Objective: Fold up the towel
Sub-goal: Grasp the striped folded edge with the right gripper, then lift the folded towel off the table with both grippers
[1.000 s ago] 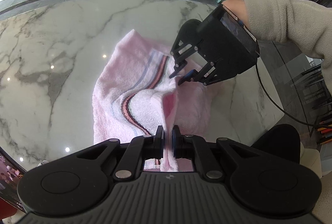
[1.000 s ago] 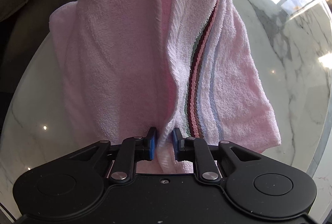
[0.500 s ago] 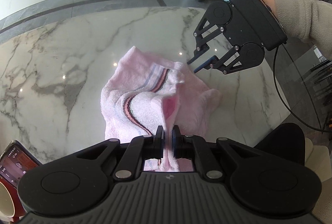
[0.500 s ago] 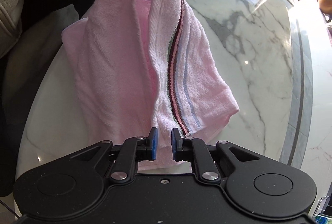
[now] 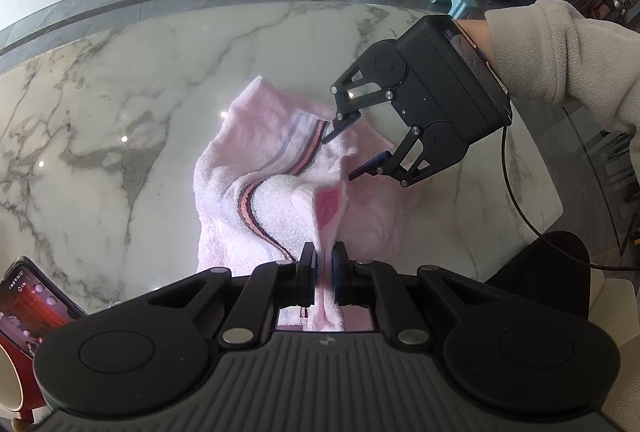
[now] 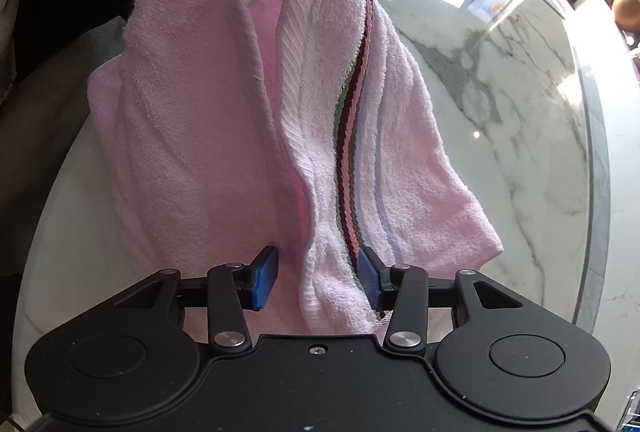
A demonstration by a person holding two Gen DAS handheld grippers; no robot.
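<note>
Left gripper (image 5: 323, 266) angled down, clamped on towel (image 5: 256, 199), right gripper (image 5: 349, 151) opening — towel fold between, unpinched

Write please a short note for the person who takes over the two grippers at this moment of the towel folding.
Left gripper: shut on a bunched edge of the pink towel, lifting it.
Right gripper: jaws opening, a towel fold between them, pads not pressing it.
Towel: crumpled on the marble table, its striped band on top.
Done: no neat fold visible.
Left: probably regrip a corner with the right gripper, spread the towel flat, then fold.
</note>
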